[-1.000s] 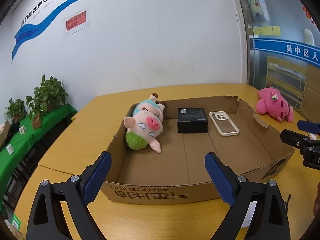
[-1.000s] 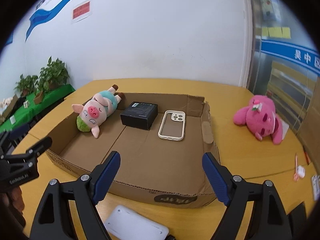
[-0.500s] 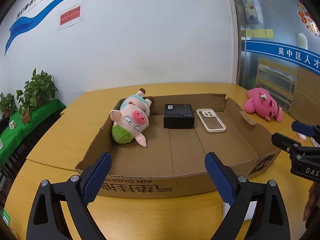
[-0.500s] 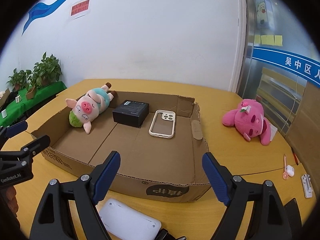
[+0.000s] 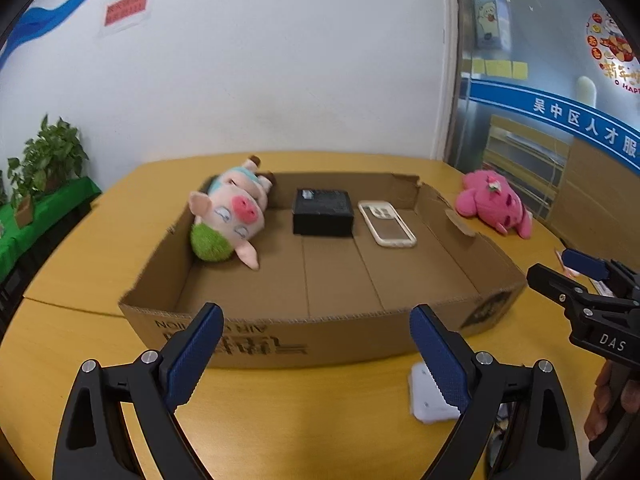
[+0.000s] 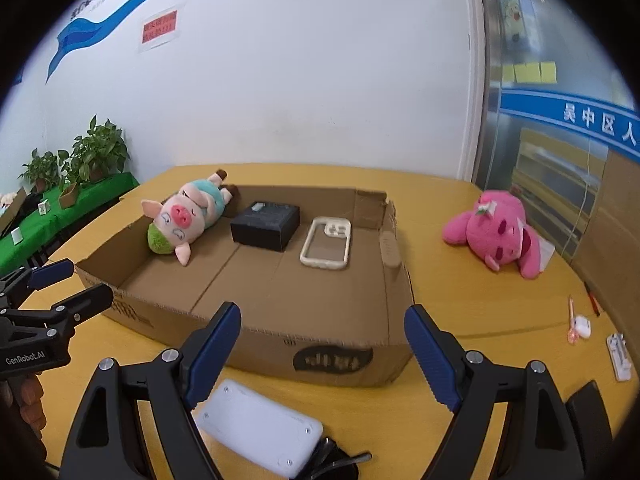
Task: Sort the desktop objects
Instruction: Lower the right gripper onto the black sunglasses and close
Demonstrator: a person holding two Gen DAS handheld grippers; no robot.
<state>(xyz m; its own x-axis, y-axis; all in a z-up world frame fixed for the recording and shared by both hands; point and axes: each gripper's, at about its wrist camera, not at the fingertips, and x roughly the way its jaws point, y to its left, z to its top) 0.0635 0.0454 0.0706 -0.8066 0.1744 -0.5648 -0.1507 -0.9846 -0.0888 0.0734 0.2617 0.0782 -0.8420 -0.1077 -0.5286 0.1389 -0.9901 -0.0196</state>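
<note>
A shallow cardboard box point(image 6: 256, 344) sat in the middle of the yellow wooden desk point(image 6: 460, 308), its open top facing up. Inside it, along the far wall, three things lay in a row: a pig toy point(image 6: 182, 216) with a green cap in the far left corner, leaning on the box's left wall; a black box point(image 6: 266, 224) just beside it in the middle; and a pale phone case point(image 6: 326, 244) flat on the bottom toward the far right corner, a little apart from the black box.

A pink plush toy point(image 6: 496, 232) lay on the desk outside the box, well apart from it, near the desk's right edge. Closer to the near right corner of the desk lay a few small white items point(image 6: 580, 326) and a pen.

A white flat device point(image 6: 260, 424) lay on the desk near its front edge, just in front of the cardboard box.

The left gripper point(image 5: 316, 344) hung over the front of the desk with its blue pads spread wide and nothing between them. The right gripper point(image 6: 322, 344) was likewise spread wide and empty, above the white device and facing the box's near wall.
</note>
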